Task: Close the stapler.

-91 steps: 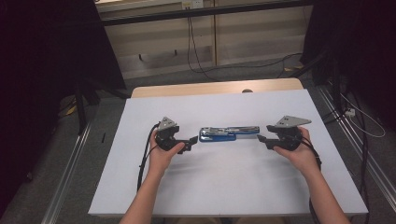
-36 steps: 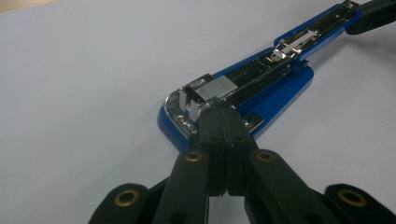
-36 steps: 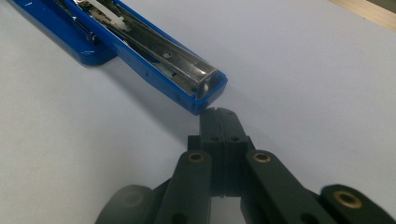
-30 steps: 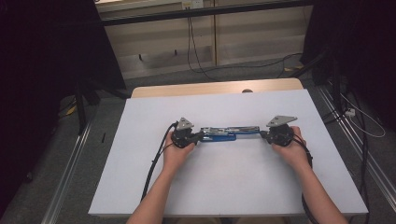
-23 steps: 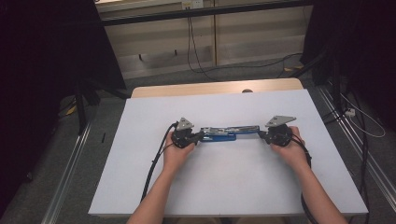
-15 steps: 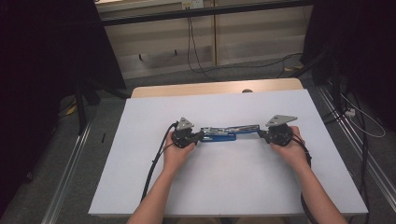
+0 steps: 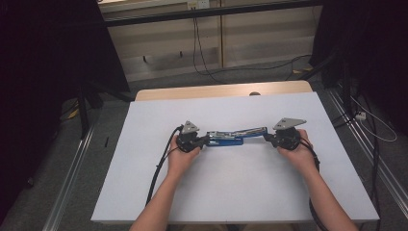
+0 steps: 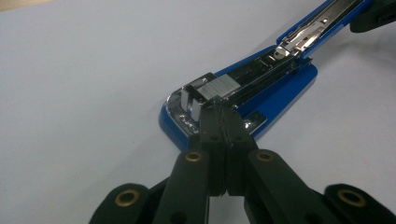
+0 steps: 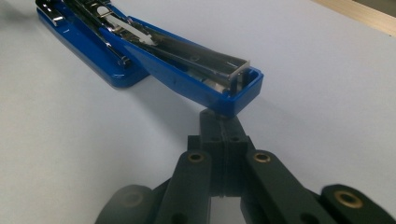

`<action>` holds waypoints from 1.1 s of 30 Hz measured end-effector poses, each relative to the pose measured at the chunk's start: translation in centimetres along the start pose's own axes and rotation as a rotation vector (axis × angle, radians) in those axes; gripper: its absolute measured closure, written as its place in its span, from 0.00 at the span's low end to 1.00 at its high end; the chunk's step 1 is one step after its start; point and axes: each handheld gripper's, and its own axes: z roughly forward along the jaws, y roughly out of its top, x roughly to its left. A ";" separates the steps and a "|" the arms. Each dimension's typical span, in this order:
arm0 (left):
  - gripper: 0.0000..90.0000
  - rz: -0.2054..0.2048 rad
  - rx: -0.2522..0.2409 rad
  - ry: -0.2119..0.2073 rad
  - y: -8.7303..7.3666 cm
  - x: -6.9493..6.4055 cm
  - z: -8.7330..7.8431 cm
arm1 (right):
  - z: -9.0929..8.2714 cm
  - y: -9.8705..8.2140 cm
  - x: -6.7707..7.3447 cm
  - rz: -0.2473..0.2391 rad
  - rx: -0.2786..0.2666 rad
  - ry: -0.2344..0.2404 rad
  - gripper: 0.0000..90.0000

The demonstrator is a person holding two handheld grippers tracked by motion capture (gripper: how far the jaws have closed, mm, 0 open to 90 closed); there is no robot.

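Glossy blue plastic-and-chrome stapler [image 7: 231, 137] splayed open, both matte black grippers' jaws clenched empty at its ends.

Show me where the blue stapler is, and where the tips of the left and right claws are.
blue stapler [image 7: 226, 140], high view, on its blue base.
left claw [image 8: 223, 112], left gripper view, at its closed tips on the stapler's metal end.
right claw [image 9: 219, 122], right gripper view, at its closed tips under the lifted blue arm.

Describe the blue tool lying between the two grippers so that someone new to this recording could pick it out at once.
On the white table, look midway between the person's two hands. There lies a blue stapler, swung fully open so base and top arm stretch in one long line with the bright metal staple channel showing. The left gripper and right gripper, both shut, meet its two ends. It is the table's one blue thing.
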 end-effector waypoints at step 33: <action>0.45 -0.062 -0.031 -0.037 0.5 -0.5 -3.3 | -2.0 0.0 2.4 0.100 -0.127 0.103 0.72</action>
